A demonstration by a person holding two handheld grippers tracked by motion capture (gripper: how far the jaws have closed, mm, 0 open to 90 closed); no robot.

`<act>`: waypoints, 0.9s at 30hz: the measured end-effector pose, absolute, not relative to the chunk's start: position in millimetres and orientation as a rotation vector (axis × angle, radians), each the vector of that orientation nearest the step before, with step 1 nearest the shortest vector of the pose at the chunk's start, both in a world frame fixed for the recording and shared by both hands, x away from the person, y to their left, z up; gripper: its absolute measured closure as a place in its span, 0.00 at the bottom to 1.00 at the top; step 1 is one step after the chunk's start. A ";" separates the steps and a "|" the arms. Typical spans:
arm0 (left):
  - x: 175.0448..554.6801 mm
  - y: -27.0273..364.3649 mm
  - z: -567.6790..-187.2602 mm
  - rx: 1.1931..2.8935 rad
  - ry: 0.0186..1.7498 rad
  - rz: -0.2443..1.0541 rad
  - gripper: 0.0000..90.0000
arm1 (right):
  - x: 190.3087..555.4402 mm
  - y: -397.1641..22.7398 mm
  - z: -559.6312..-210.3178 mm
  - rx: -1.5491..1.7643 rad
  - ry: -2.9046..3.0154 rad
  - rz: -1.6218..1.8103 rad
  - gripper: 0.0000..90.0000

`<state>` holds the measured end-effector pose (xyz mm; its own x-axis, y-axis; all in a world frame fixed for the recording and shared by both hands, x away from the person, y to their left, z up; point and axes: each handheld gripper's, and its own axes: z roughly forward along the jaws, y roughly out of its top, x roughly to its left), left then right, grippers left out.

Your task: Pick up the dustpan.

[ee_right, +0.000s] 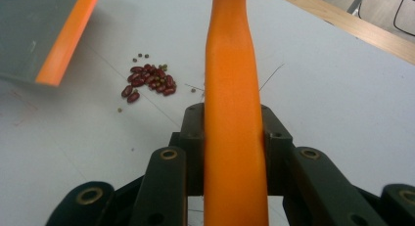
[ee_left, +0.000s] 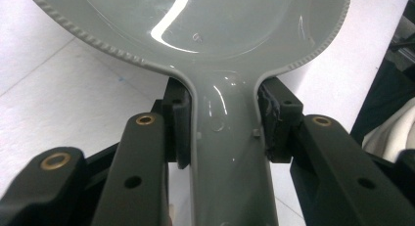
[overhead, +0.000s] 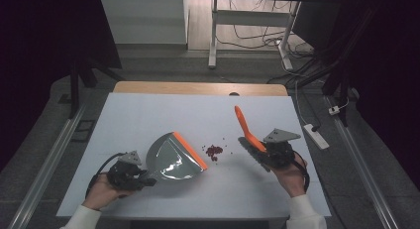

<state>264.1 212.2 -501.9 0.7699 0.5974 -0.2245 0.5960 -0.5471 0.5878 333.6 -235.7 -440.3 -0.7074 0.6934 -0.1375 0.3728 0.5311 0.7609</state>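
A: Left gripper point(overhead: 130, 173), what's it doing?

B: Clamping on the dustpan point(overhead: 174, 157) by its grey neck. In the left gripper view the jaws are pressing both sides of the handle point(ee_left: 230, 152). Lower left of the high view, pan sitting left of centre.

A: Right gripper point(overhead: 275, 152)?

B: Closed on the brush point(overhead: 246, 127), jaws squeezing the orange handle point(ee_right: 232, 138) partway down. Lower right of the high view.

A: How is the pan going to handle?

B: Judging it light, stiff plastic, glossy, so likely a bit slippery. The narrow neck is looking like the right grab spot, and that's where it's being held.

A: Brush?

B: Also light, handle rigid. The bristle end is looking soft, sitting down by the gripper. Mid-handle grip is giving decent control.

A: Pointing?

B: Pan's long axis is running lower left to right in the high view, orange lip point(overhead: 190, 150) facing the beans point(overhead: 214, 150). Brush handle is running up and leftward, tip pointing to the upper middle of the frame.

A: Beans?

B: Small red pile at centre on the white table point(overhead: 148, 115), between lip and brush, a few strays around it. Not touching either.
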 end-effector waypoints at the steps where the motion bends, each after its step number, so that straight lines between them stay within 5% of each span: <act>1: 264.1 210.7 -502.3 2.298 0.883 0.001 0.68 | 335.7 -232.0 -440.2 0.863 2.351 1.020 0.78; 27: 269.9 186.9 -511.5 2.351 0.818 -0.080 0.68 | 356.7 -213.4 -445.2 0.891 2.361 1.025 0.78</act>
